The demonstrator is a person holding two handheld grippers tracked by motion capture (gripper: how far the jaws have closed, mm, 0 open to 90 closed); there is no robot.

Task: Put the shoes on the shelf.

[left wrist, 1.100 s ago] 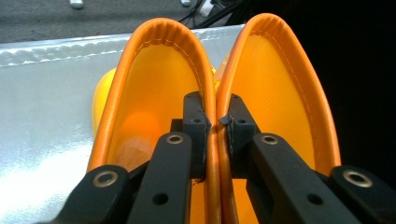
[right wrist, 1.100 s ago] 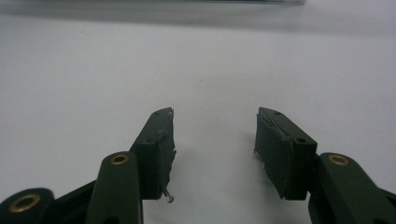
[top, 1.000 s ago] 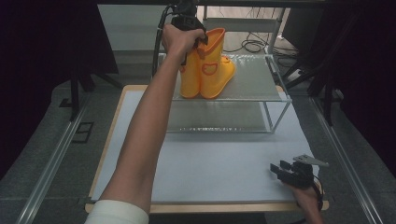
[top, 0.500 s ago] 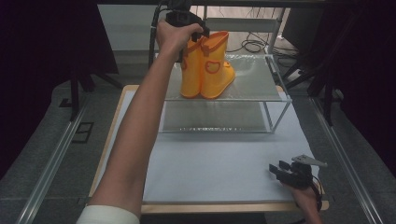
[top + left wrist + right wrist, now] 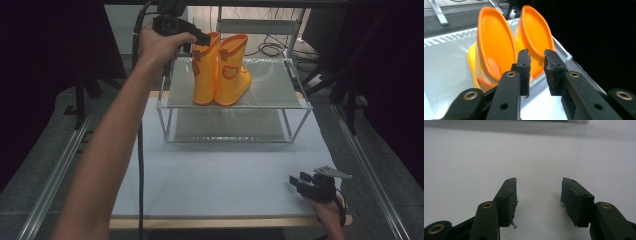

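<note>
Dim room with black drapes to either side; in the middle, a white worktop [image 5: 225, 170] carrying a two-level metal rack [image 5: 270, 95]. On the rack's top shelf, towards its left half: a pair of orange boots [image 5: 220, 70], upright, side by side and close together. Up at cuff height, just beside the rim of the left-hand boot [image 5: 205, 65]: the left tool [image 5: 202, 37], jaws a narrow gap apart, just been closing, nothing between them. Low at the near right corner of the worktop: the right tool [image 5: 302, 181], jaws well apart, empty, over bare surface.

Likely step in hand: taking a boot by its cuff. To do it well: open wider first, slip one jaw inside the shaft and the other outside, pinch the cuff wall deep rather than at the lip, then lift straight up. Soft rubber probably prone to folding and swinging, so grip firmly and keep the sole level.

In the way: the neighbour boot [image 5: 235, 70] standing close, apt to tip if dragged along; the rack's frame rail [image 5: 295, 75]; the black cable [image 5: 140, 150] trailing beside the forearm across the worktop's left side.
</note>
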